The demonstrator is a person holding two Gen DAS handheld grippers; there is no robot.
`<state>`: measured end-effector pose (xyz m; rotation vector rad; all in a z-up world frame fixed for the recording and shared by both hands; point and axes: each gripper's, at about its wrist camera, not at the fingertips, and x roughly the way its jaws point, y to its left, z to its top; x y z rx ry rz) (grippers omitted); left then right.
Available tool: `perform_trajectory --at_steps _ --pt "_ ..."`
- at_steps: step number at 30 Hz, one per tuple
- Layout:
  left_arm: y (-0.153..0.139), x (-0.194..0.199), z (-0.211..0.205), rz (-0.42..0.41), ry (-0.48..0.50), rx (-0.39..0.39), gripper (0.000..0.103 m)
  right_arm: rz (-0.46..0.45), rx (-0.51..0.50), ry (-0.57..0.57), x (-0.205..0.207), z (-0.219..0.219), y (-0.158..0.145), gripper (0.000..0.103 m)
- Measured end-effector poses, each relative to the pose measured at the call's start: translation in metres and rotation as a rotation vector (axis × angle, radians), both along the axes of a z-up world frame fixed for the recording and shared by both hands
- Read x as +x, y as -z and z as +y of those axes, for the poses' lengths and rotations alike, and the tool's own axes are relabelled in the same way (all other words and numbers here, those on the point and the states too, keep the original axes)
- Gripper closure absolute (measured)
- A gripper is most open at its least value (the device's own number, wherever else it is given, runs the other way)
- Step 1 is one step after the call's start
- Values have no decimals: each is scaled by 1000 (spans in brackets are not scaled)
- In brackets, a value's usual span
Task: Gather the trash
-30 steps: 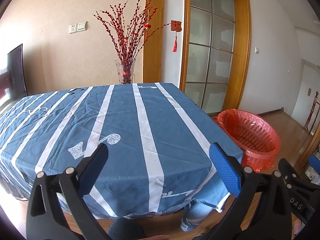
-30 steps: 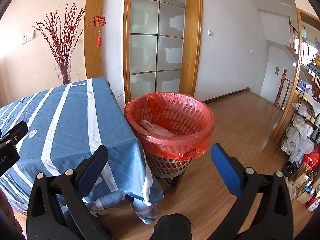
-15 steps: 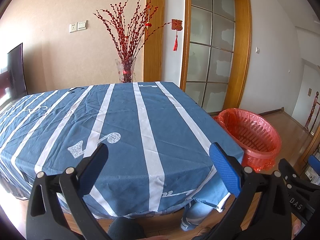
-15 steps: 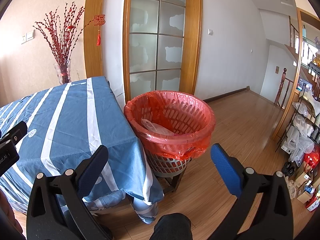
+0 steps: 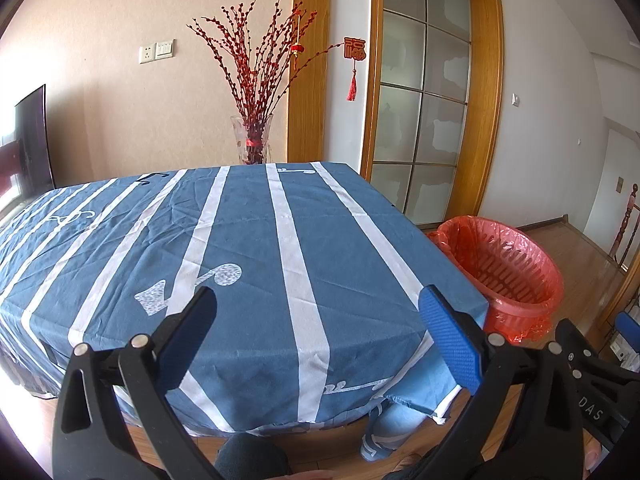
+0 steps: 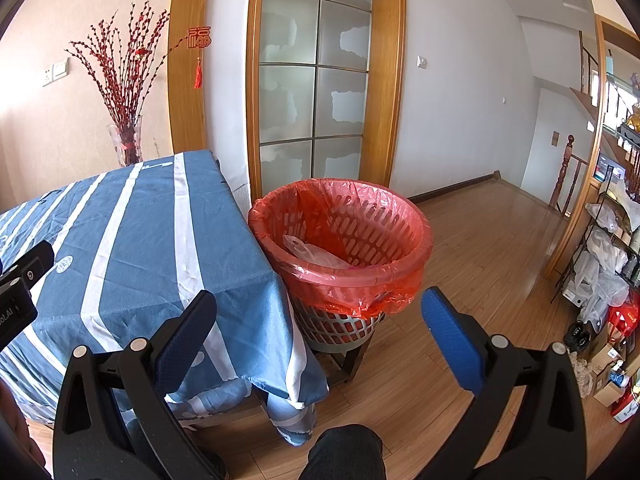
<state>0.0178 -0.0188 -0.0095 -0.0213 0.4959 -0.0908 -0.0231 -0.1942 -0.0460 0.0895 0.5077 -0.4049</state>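
I see the bin [image 6: 340,240] at the centre of the right wrist view: a slotted basket lined with a red bag [image 6: 360,292] whose edge folds over the rim and hangs crumpled down the outside. Inside it lies a pale, see-through plastic bag [image 6: 316,252], low on the left side. In the left wrist view the bin [image 5: 504,268] sits at the right, beyond the table corner.

The bin stands just beside the table [image 6: 140,240], its rim close against the hanging edge of the blue striped cloth [image 5: 240,240]; I cannot tell whether they touch. It rests on a low wooden stand. To the right of the bin in my right view the wood floor [image 6: 480,260] runs open toward the far wall, with a cluttered shelf [image 6: 608,248] at the right edge. A vase [image 5: 251,140] of red branches stands behind the far table edge, upper centre in the left view.

My left gripper [image 5: 316,332] hangs over the near table edge, jaws spread wide, gripping nothing. My right gripper [image 6: 320,336] sits lower centre, in front of the bin, jaws equally wide and holding nothing.
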Motion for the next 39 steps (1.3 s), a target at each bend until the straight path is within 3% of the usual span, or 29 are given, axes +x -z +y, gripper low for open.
perform_trajectory --at_steps 39 --pt "3 3 1 5 4 8 4 2 2 0 0 0 -1 2"
